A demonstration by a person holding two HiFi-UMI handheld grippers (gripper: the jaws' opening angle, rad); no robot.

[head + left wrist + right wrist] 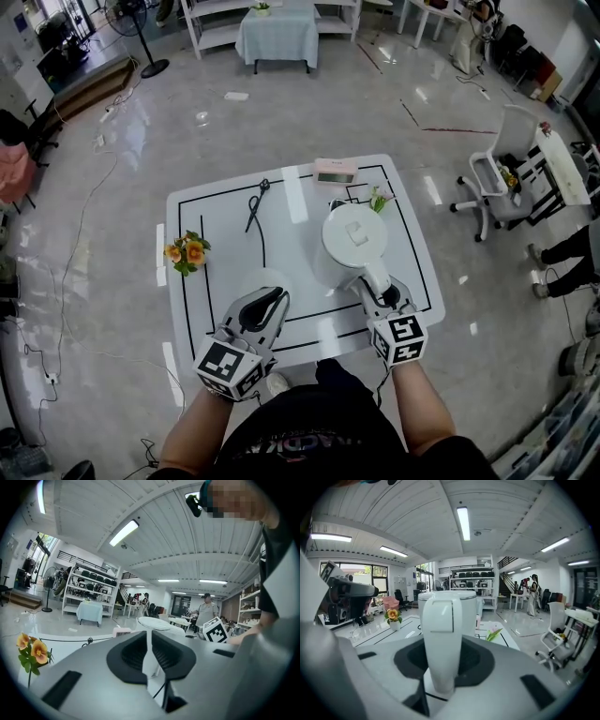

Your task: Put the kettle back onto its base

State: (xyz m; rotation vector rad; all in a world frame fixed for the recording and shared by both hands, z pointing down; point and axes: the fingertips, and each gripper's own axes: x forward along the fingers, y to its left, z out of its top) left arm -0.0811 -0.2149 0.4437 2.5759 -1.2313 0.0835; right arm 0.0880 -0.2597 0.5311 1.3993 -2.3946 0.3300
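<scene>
A white electric kettle [354, 239] sits on the white table [216, 234], its lid up and its handle [373, 277] pointing toward me. My right gripper [380, 291] is shut on that handle [442, 634], which fills the space between its jaws. The round white base [258, 278] lies left of the kettle, apart from it, with the kettle not on it. My left gripper [272, 300] lies over the base's near part. Its jaws [150, 658] stand almost together with only a thin white slit between them. A black cord [161, 691] runs beneath. The kettle's top [154, 623] shows just beyond.
Orange flowers [187, 251] stand at the table's left edge. Black scissors [256, 204], a pink clock [335, 171] and a small sprig [379, 200] lie toward the back. A white wheeled chair [502, 178] stands on the floor to the right. Black lines mark the tabletop.
</scene>
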